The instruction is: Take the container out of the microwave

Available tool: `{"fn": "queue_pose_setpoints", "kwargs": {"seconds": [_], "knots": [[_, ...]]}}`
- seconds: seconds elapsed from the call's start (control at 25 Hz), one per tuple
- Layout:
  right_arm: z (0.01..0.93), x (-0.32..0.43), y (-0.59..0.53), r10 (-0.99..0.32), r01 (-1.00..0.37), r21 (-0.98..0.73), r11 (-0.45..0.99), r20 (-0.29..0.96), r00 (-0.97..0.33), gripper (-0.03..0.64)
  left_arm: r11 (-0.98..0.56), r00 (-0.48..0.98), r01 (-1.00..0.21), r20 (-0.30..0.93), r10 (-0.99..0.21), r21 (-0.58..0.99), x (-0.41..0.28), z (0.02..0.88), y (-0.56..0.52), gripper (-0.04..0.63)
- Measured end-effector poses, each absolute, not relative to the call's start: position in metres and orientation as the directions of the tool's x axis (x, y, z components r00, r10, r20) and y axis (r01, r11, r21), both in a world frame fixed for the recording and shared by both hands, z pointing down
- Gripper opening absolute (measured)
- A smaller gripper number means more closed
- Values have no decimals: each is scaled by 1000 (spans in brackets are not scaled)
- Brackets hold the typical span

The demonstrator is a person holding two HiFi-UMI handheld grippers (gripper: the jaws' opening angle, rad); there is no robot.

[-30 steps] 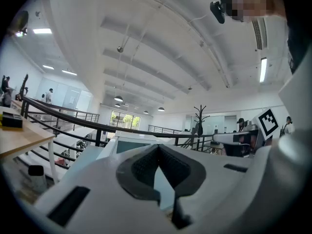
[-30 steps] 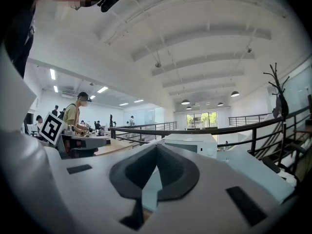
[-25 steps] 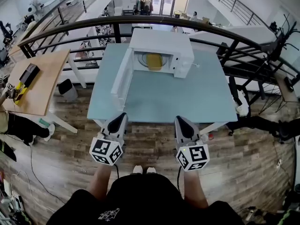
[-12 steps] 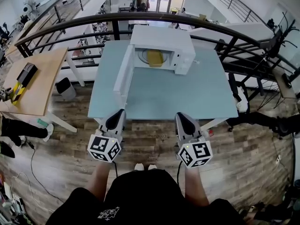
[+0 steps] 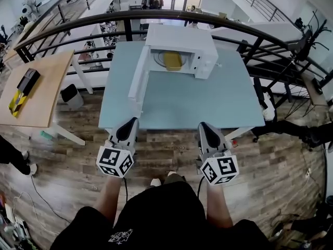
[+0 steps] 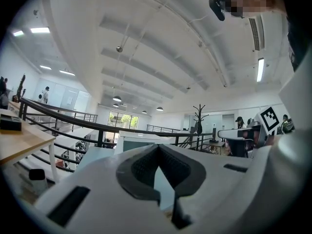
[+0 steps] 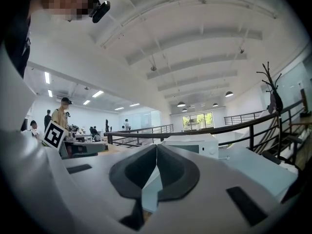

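A white microwave (image 5: 179, 46) stands at the far side of the light blue table (image 5: 182, 105), its door (image 5: 139, 79) swung open to the left. A yellow container (image 5: 171, 60) sits inside the cavity. Both grippers hang side by side in front of the table's near edge, pointing level at the microwave and far short of it. My left gripper (image 5: 130, 124) is shut, pad tips touching, nothing between them. My right gripper (image 5: 205, 127) is also shut and empty. The microwave (image 6: 134, 141) shows beyond the left gripper's tips (image 6: 157, 146), and likewise the microwave (image 7: 195, 144) past the right gripper's tips (image 7: 156, 146).
A black railing (image 5: 104, 21) curves behind the table. A wooden table (image 5: 39, 87) with a black and yellow object stands to the left, with a grey bin (image 5: 69, 95) beside it. Black stands and cables (image 5: 302, 134) lie at the right. Wood floor lies between me and the table.
The left gripper has edged slightly forward towards the table's near edge. The right gripper has barely moved. A person by the wooden table at the left has moved off towards the frame's edge.
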State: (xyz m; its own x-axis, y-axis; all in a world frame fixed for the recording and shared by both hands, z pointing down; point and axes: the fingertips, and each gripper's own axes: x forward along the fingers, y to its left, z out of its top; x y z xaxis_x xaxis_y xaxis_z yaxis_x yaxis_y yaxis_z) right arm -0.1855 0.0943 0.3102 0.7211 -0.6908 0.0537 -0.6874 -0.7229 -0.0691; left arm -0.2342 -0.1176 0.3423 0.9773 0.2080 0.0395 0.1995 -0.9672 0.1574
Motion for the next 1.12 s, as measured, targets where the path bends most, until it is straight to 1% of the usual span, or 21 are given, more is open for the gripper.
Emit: {"fn": "queue_pose_setpoints", "kwargs": {"seconds": [0.28,0.56,0.8,1.12], "knots": [[317,-183,85,-706,-701,-82,-708,71,705,7,-955,966,245,35,255,168,-230,344,-113,8],[319,-166,81,-720,-715,-87,-694,58,692,6,-962,971,225,46,235,155,-213,349,-113,8],[330,-138,81,-725,-716,-120,-688,64,686,6,-962,971,222,50,233,158,-186,353,-110,8],[338,-83,75,-731,-724,-99,-682,83,677,6,-964,970,221,66,233,150,-134,357,-106,8]]}}
